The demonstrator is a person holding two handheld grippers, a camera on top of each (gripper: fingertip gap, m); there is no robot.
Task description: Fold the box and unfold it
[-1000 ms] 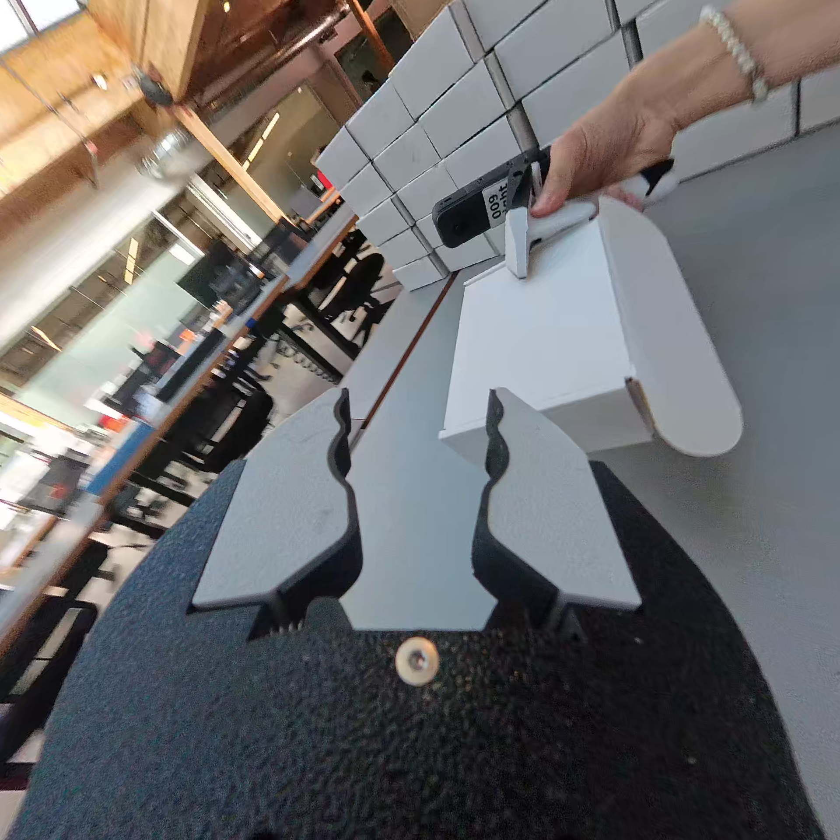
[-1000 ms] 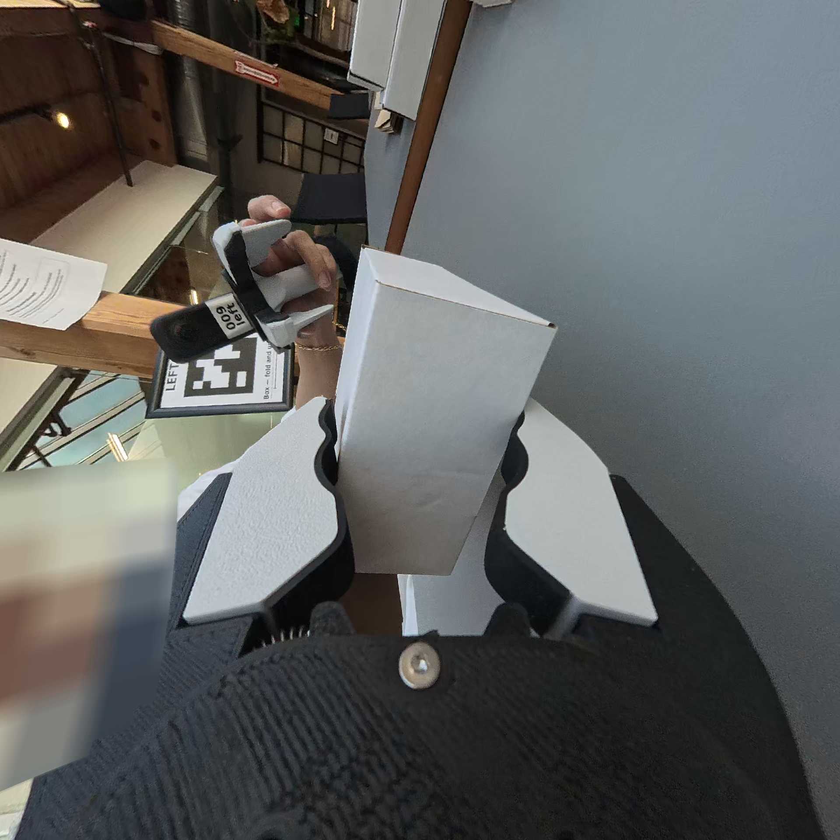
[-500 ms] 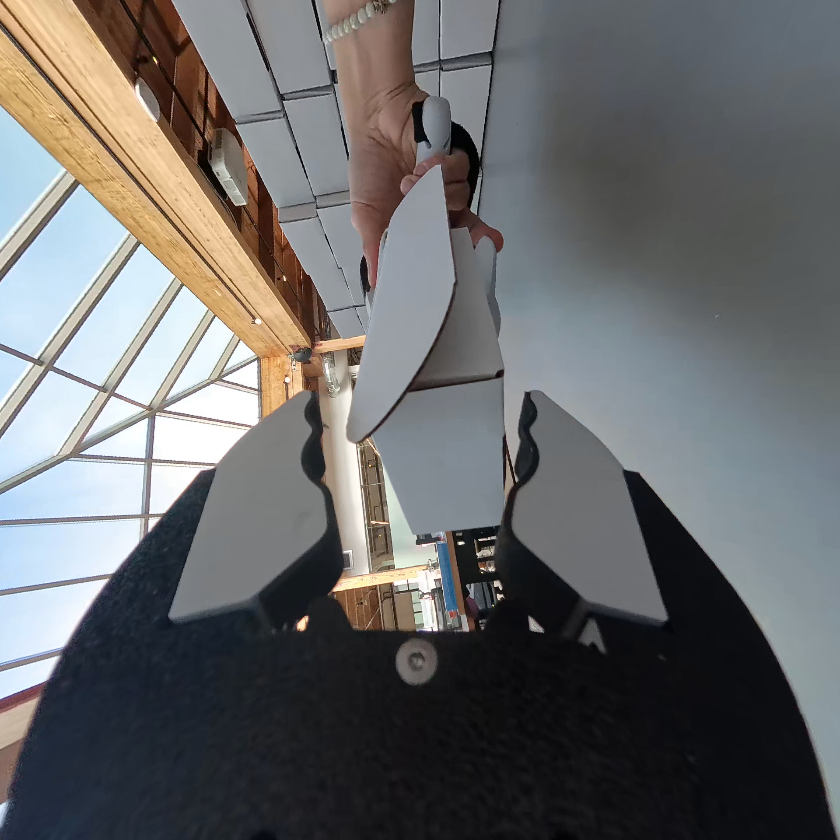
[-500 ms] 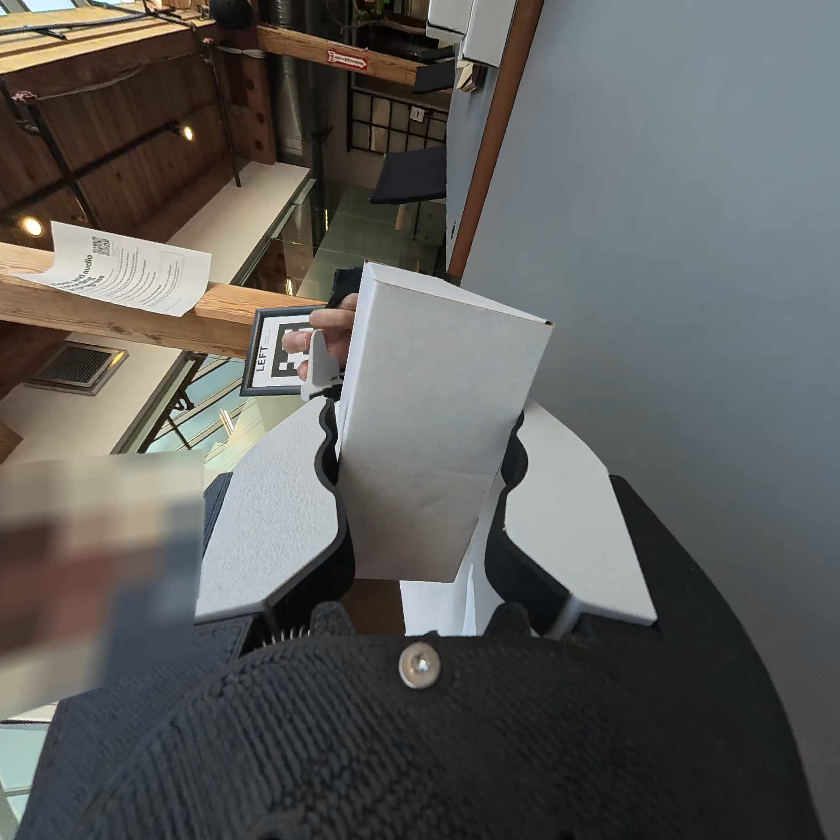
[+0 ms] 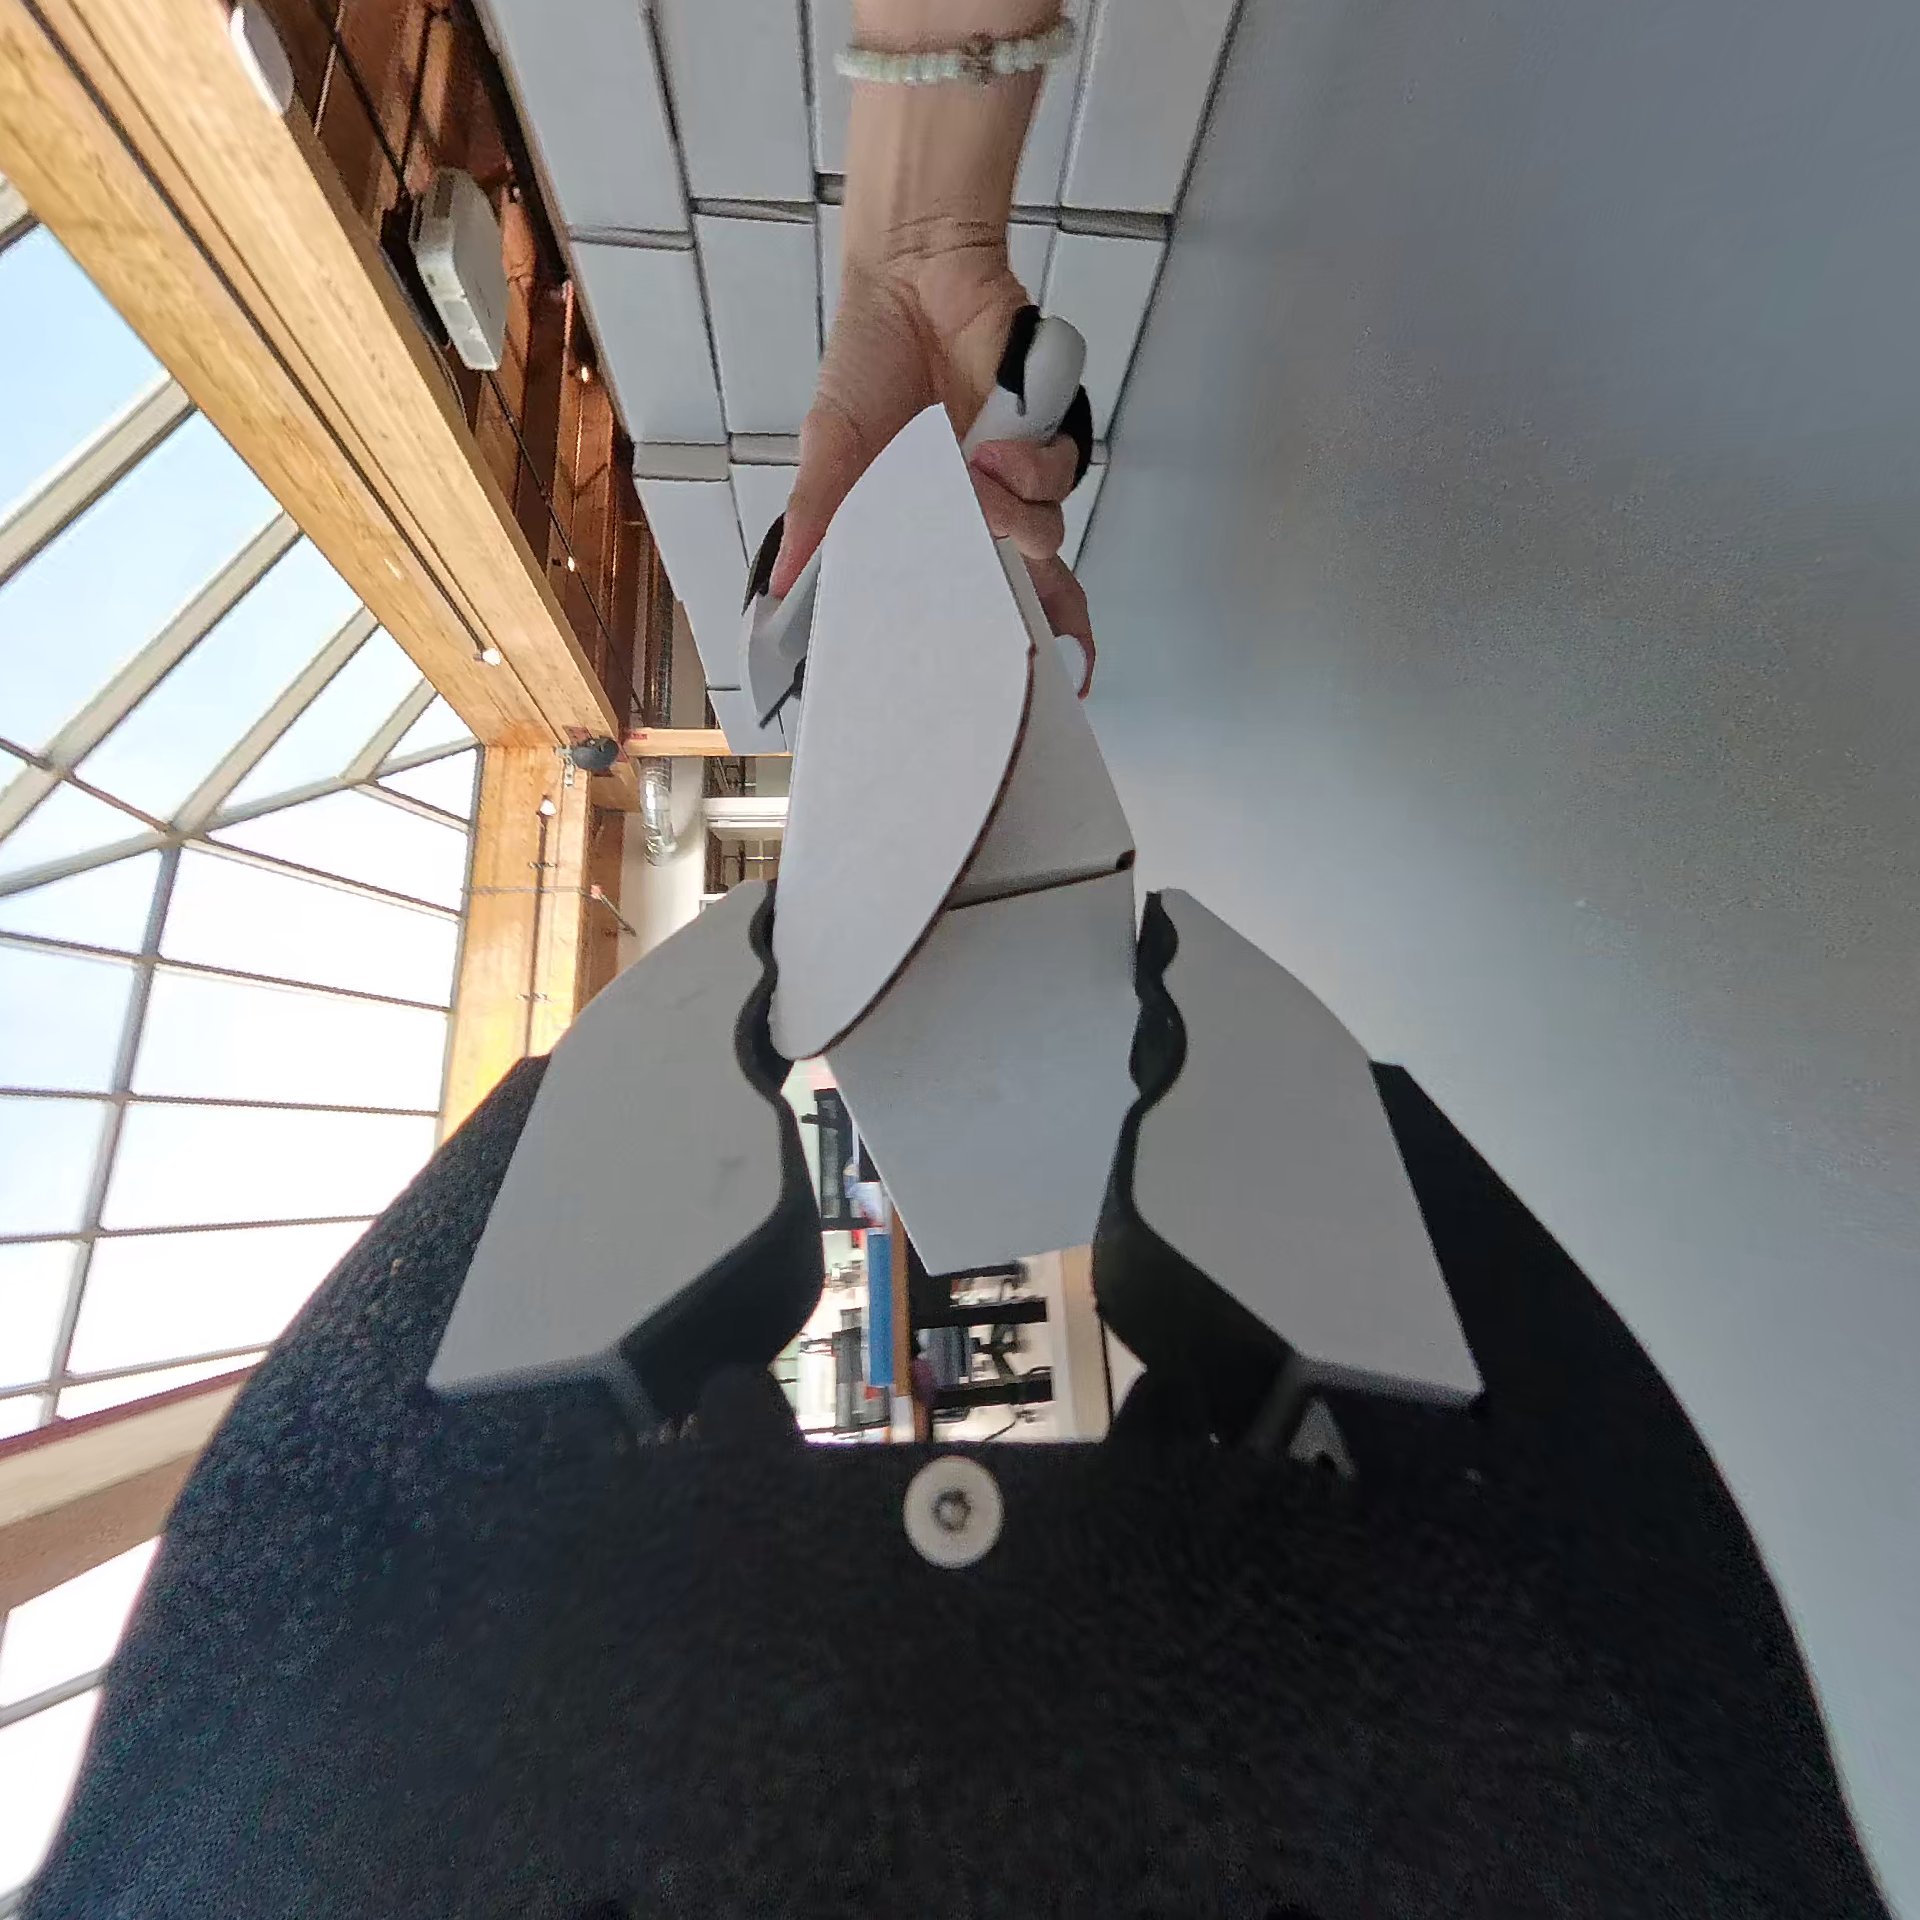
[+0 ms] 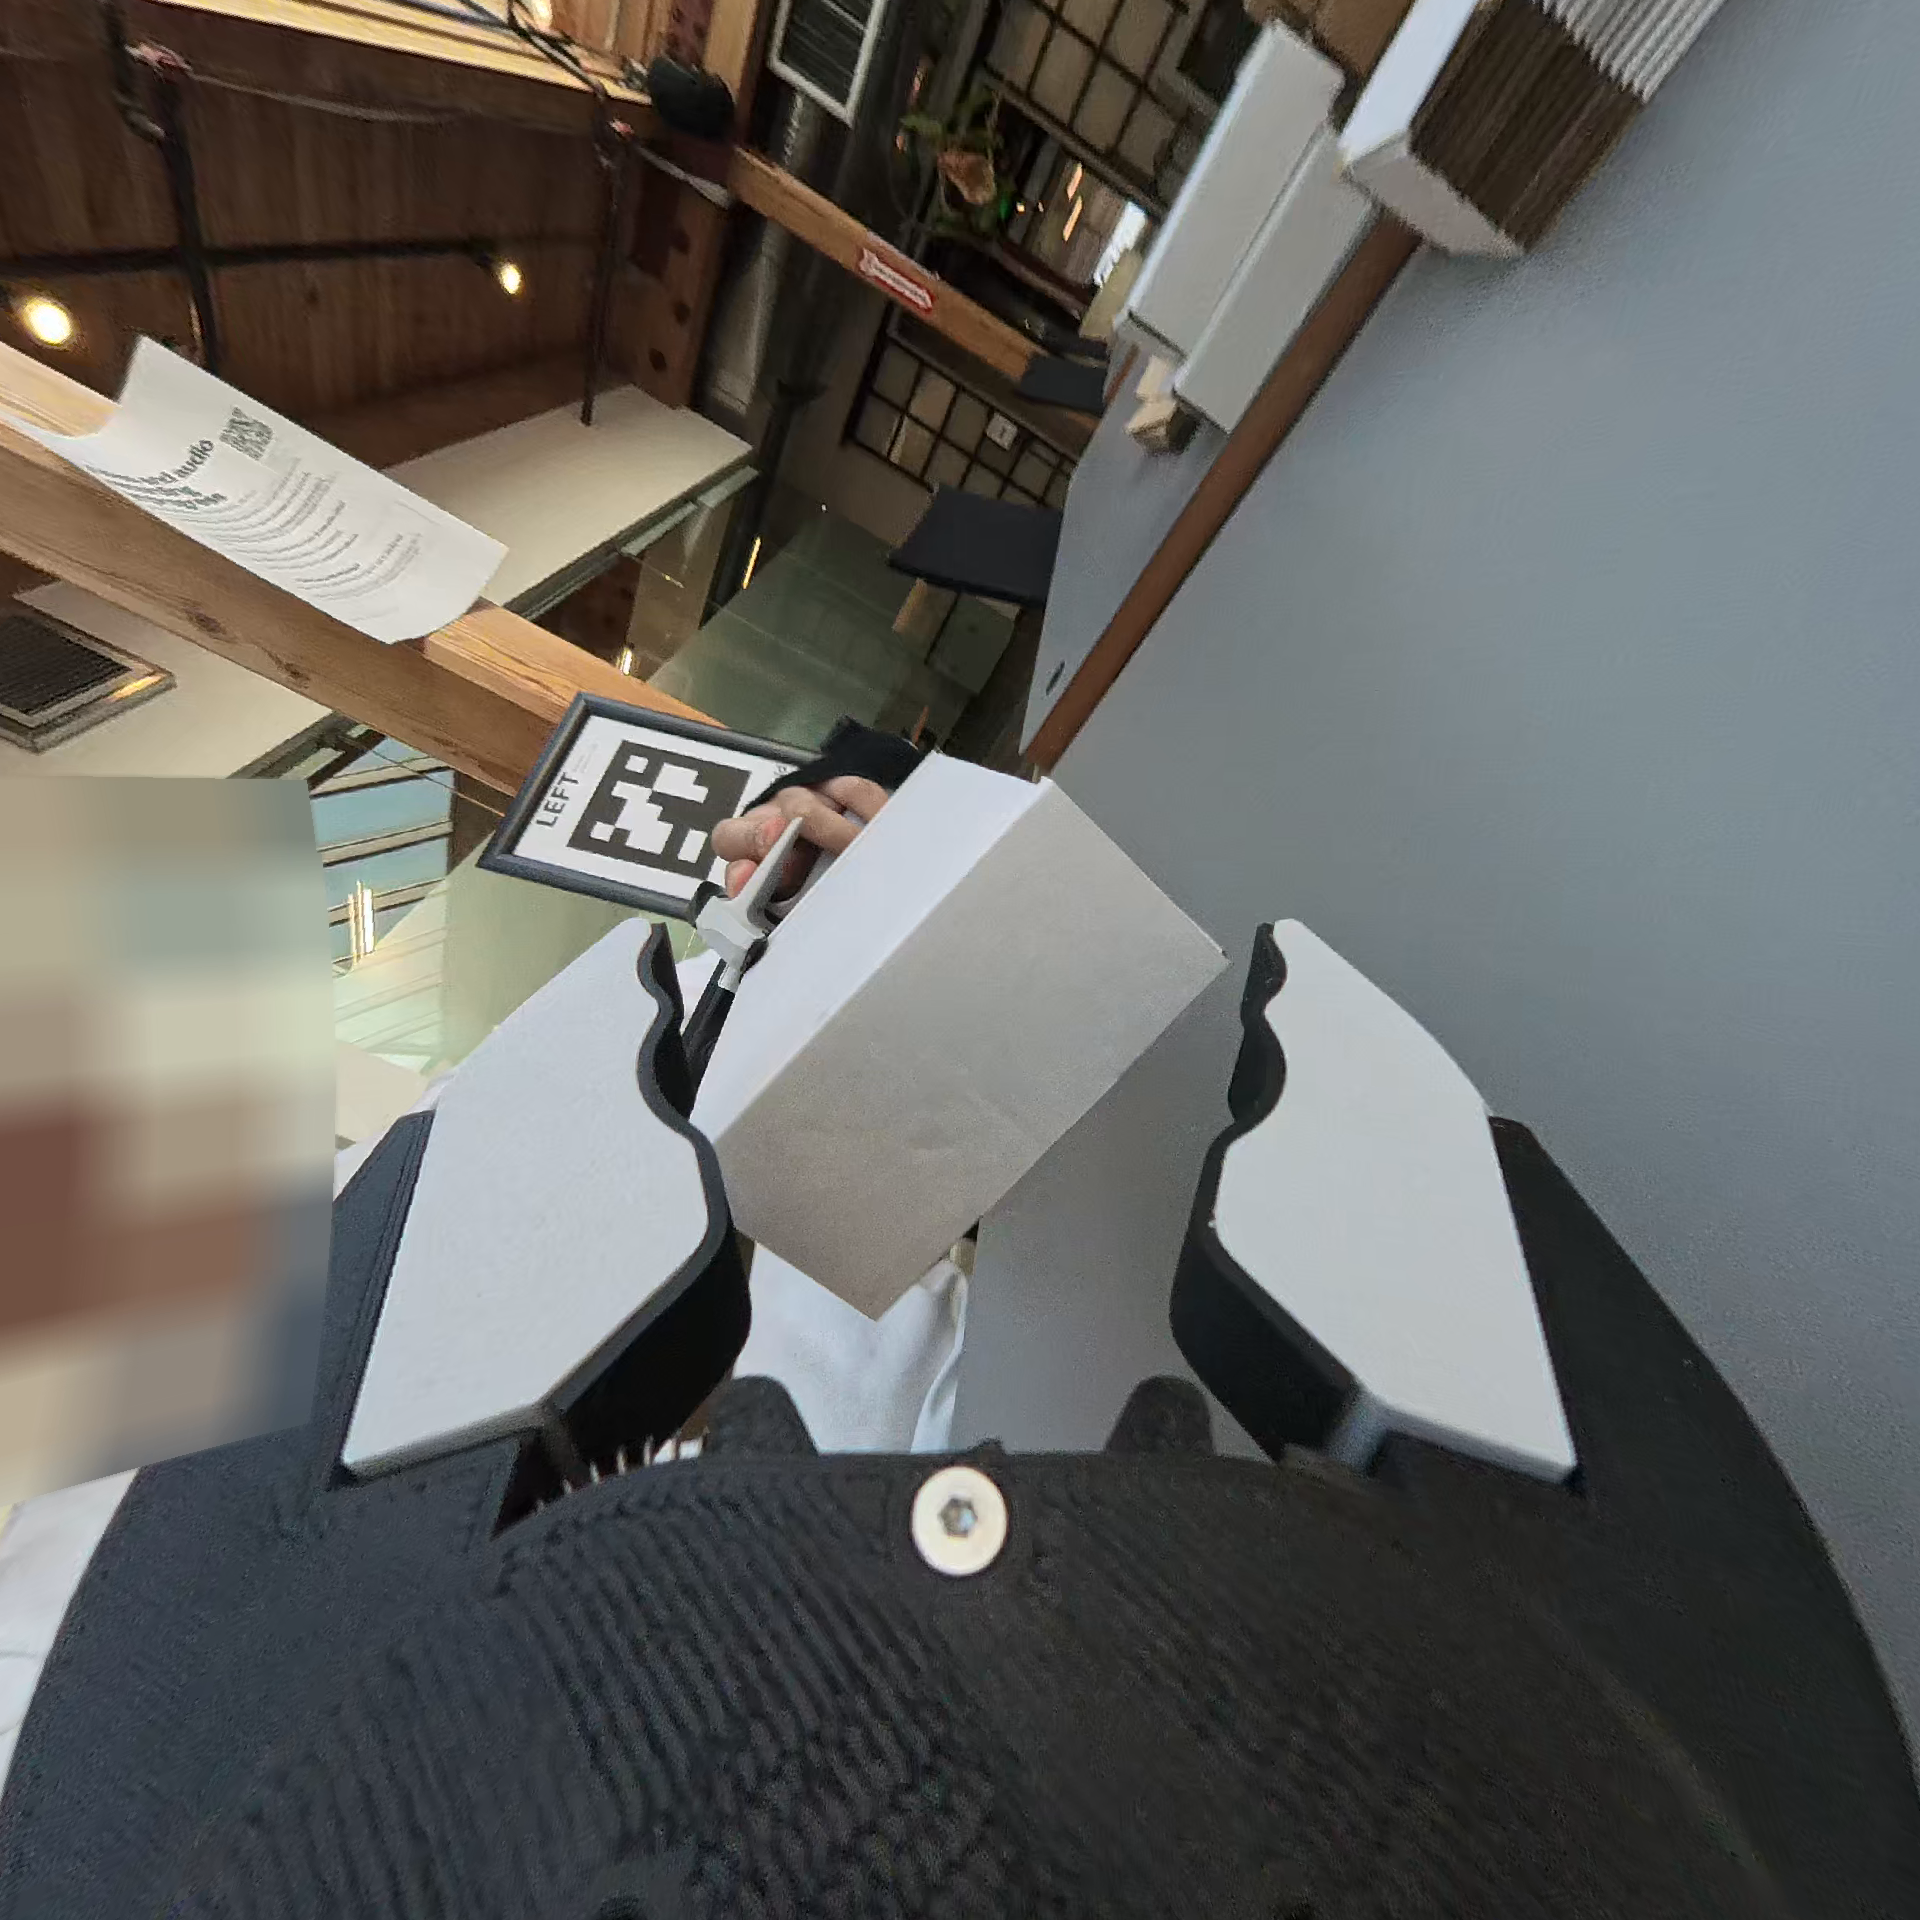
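Note:
The white cardboard box point(image 5: 987, 1081) is folded up and held in the air, with its rounded lid flap point(image 5: 894, 748) sticking out loose. My left gripper point(image 5: 951, 966) is shut on one end of the box, both fingers pressing its sides. In the right wrist view the box point(image 6: 966, 1039) lies tilted between the fingers of my right gripper point(image 6: 958, 940), which is open wide; its right finger stands clear of the box. The right gripper's handle point(image 5: 1029, 395) and the hand on it show beyond the box in the left wrist view.
The grey table top point(image 5: 1507, 623) fills the right side of both views point(image 6: 1558, 623). A wall of stacked white boxes point(image 5: 727, 260) stands at the table's back. A framed black-and-white marker point(image 6: 655, 821) and a stack of flat cardboard point(image 6: 1496, 135) show farther off.
My left gripper swung round to the box's end and closed on it. My right gripper, shut on the box before, has opened and let go; the box now sits tilted in its view.

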